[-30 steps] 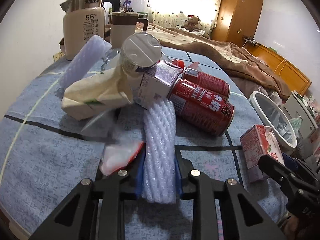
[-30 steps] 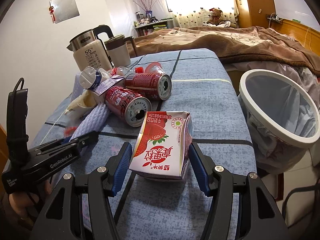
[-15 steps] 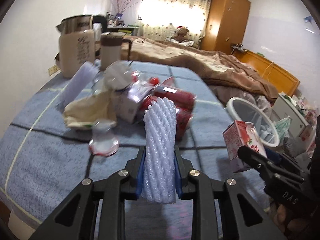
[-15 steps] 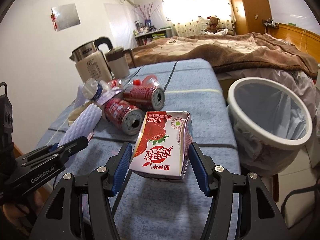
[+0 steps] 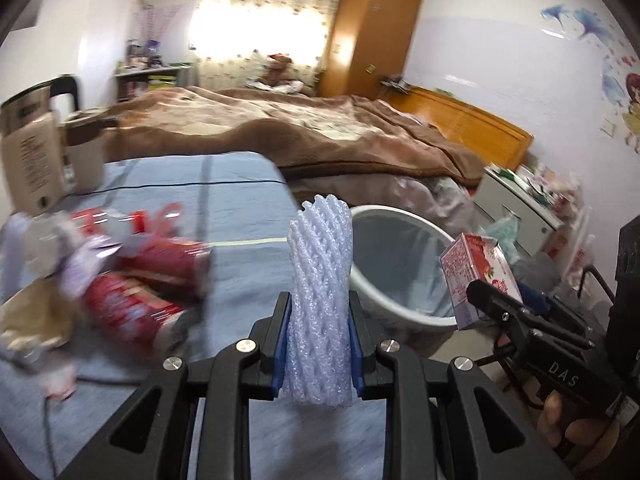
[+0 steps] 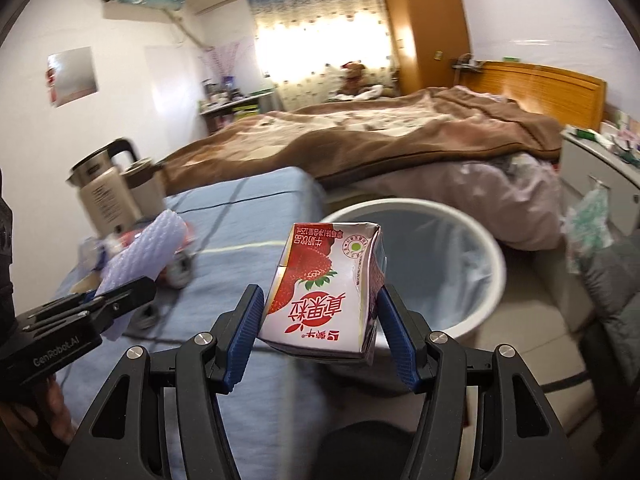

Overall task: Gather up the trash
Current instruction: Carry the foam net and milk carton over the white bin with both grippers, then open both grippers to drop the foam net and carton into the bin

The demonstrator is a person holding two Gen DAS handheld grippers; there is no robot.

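Biggest thing first: the bed [image 5: 304,132] with its brown blanket fills the middle band of both views. In front of it, lower left in each frame, is the table with the blue cloth [image 5: 240,200]. The white bin [image 6: 472,248] with its liner sits just past the table's edge, centre-right of the right wrist view and dead centre in the left wrist view.

At the left edge of the left wrist frame there's a kettle [image 5: 30,160] with a mug beside it. Below that is a blurry heap of trash, including two red cans [image 5: 136,300]; the rest is too smeared to name.

Now the tongs. The left gripper [image 5: 318,328] is clamped on a white foam net sleeve [image 5: 322,292], which stands upright between the blue pads and pokes up past the fingertips, lined up in frame with the bin's near rim. The right gripper [image 6: 320,320] is squeezing a strawberry milk carton [image 6: 328,284] from both sides. The carton is tilted and a bit dented, and it sits in front of the bin's left rim in frame. From the left wrist view, that carton shows at mid-right, at the bin's right side.
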